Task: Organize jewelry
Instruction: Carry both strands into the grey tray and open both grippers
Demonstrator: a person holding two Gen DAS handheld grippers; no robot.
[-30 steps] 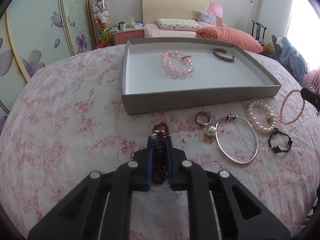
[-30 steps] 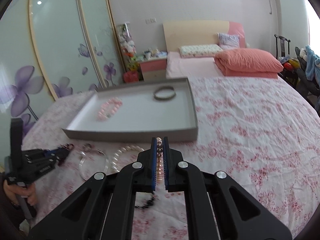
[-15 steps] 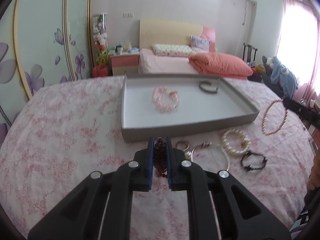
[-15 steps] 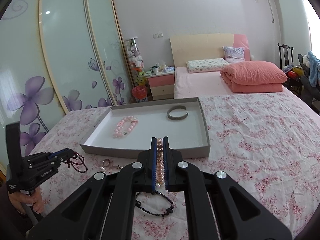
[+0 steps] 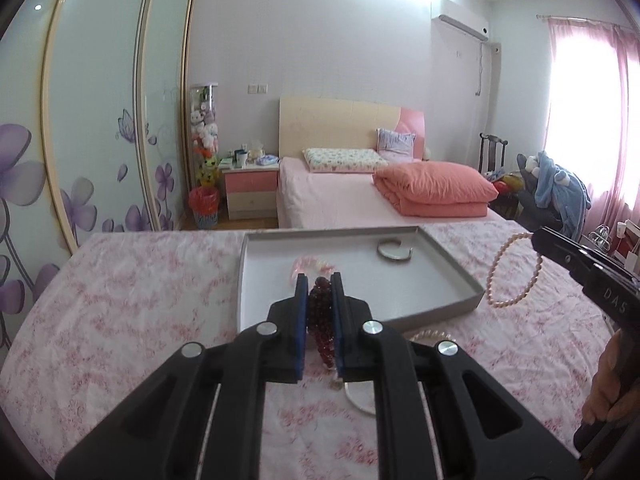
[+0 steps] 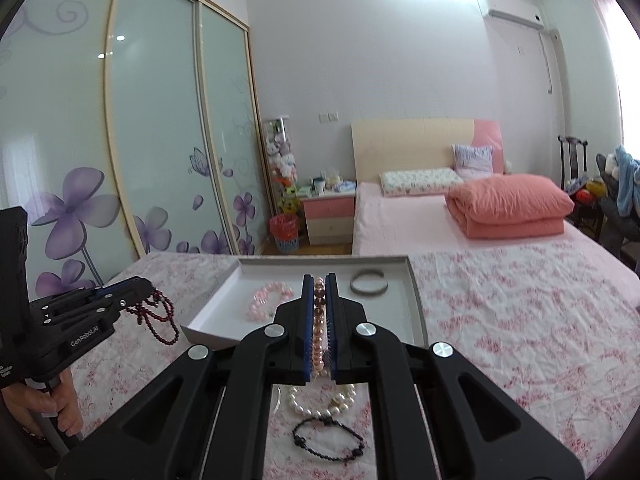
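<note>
Left wrist view: left claw (image 5: 319, 312) pinches a dark red bead bracelet (image 5: 322, 320) above the tray (image 5: 448, 266); right claw (image 6: 319, 320) clamps a limp pink pearl strand (image 6: 319, 328). Both likely light, slippery; grip across beads.

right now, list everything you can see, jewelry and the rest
grey shallow cardboard tray: 1, grey outside, white inside, on the floral bedspread
pink chunky bead bracelet: 1, pale pink, inside tray, left
grey metal open bangle: 1, grey, inside tray, far right
dark red bead strand: 1, garnet red, hanging from left gripper
pink pearl strand: 1, pink, hanging from right gripper
white pearl bracelet: 1, white, bedspread before tray
black bead cord bracelet: 1, black, nearest camera
pink floral bedspread: 1, pink-white
left gripper: black, shut
right gripper: black, shut
</note>
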